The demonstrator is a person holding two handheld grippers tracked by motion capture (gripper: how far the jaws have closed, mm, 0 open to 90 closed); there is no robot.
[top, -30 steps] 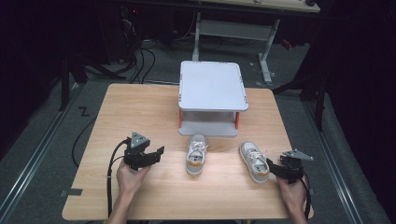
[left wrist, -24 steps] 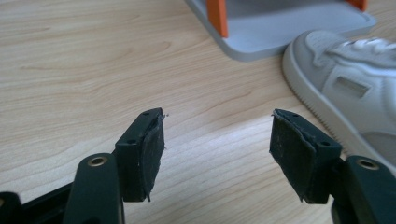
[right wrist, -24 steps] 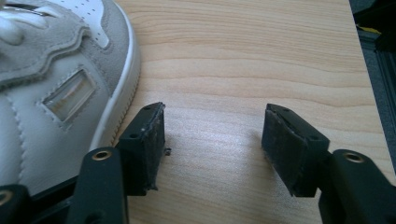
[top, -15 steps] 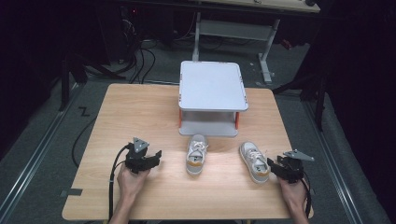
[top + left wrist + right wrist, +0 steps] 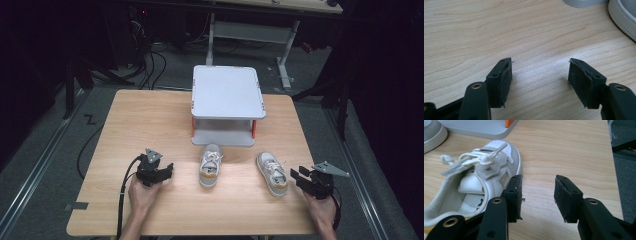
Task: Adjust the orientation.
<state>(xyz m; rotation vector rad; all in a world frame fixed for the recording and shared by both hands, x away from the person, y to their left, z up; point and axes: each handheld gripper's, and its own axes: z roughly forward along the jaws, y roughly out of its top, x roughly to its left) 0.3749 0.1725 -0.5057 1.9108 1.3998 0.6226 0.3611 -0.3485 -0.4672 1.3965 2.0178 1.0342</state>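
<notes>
While both grippers rest low over the pale wooden bench (image 5: 150, 125), neither has hold of anything, so the work looks to be at its approach step, before any grasp. Two small white-and-grey lace-up sneakers with tan heels lie on the bench in front of a white two-tier shoe rack with orange posts (image 5: 227, 92): the left sneaker (image 5: 210, 165) sits just before the rack's lower shelf, toe toward it, and the right sneaker (image 5: 272, 172) lies a little to its right, apart from it and near the bench's right side. The right gripper (image 5: 302, 176) sits just beside the right sneaker's heel; in the right gripper view its jaws stand well apart with bare wood between them, and the sneaker (image 5: 474, 185) lies off the left jaw, close against it though I cannot tell whether they touch. The left gripper (image 5: 167, 170) lies near the left sneaker but clear of it; in the left gripper view its jaws are wide open over bare wood, with a white sole rim (image 5: 624, 17) at the top right corner. As I judge it, the next move calls for the right gripper to shift sideways so the sneaker's heel collar or side wall comes between the jaws, then close and lift toward the rack, whose upper tier is free
</notes>
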